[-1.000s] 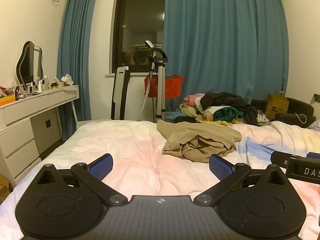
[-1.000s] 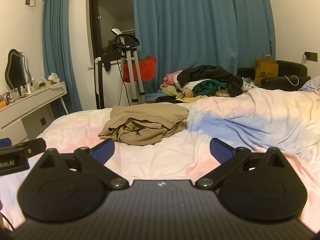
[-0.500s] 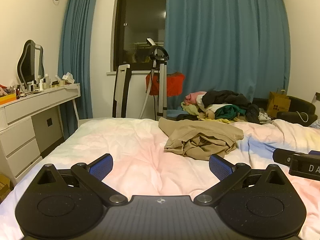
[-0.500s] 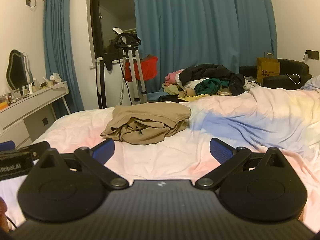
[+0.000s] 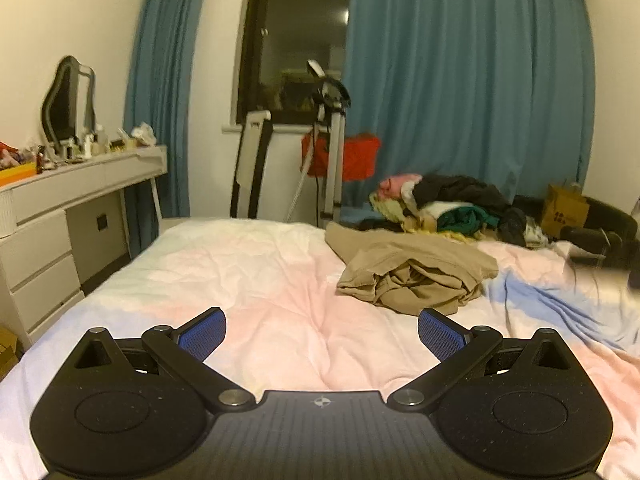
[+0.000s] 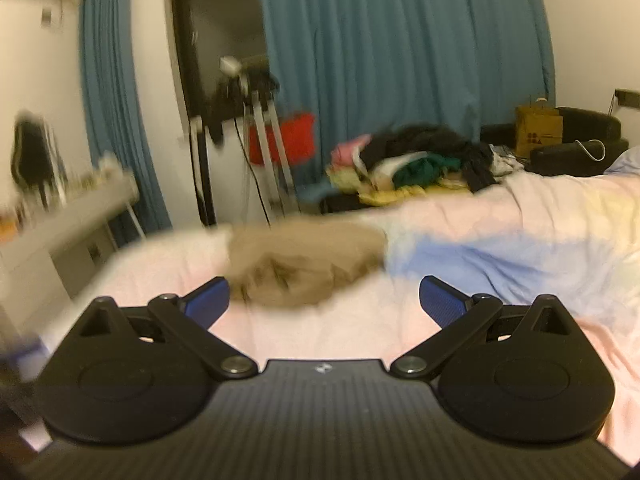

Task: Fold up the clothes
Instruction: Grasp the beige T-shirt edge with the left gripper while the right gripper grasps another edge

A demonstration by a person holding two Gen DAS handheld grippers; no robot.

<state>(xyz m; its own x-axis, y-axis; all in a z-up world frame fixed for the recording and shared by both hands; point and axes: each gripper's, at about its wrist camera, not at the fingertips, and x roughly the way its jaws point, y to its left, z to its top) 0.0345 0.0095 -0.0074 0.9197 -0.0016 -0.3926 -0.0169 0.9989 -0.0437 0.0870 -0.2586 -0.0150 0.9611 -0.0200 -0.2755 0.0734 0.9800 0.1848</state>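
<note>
Two views across a bed (image 5: pixel 256 272) with a rumpled pastel cover in pink, white and blue.

Left view, sharp: left claw (image 5: pixel 322 334) low in the foreground, released, blue-padded fingers (image 5: pixel 202 332) spread wide over the pink cover, gripping nothing. Ahead and to the right, a crumpled tan garment (image 5: pixel 416 276) lying in a loose heap on the bed, well apart from the claw. Behind it, at the far edge of the bed, a mixed pile of clothes (image 5: pixel 444 208) in pink, black, white, green and yellow. Further back, blue curtains (image 5: pixel 464 92) beside a dark window (image 5: pixel 296 40), with a garment steamer stand (image 5: pixel 332 140) and something red behind it. At the left wall, a white dresser (image 5: pixel 52 216) crowded with small bottles, plus a wavy-framed mirror (image 5: pixel 68 100). At far right, a brown paper bag (image 5: pixel 564 208).

Right view, smeared by motion blur on its left half: right claw (image 6: pixel 324 300) also released, fingers (image 6: pixel 442 300) wide apart and empty. Same tan garment (image 6: pixel 300 264) just beyond the fingertips, slightly left of centre, not touched as far as the blur allows. Clothes pile (image 6: pixel 416 164) and paper bag (image 6: pixel 538 128) visible behind, with a dark sofa or chair (image 6: pixel 580 148) at the right wall.
</note>
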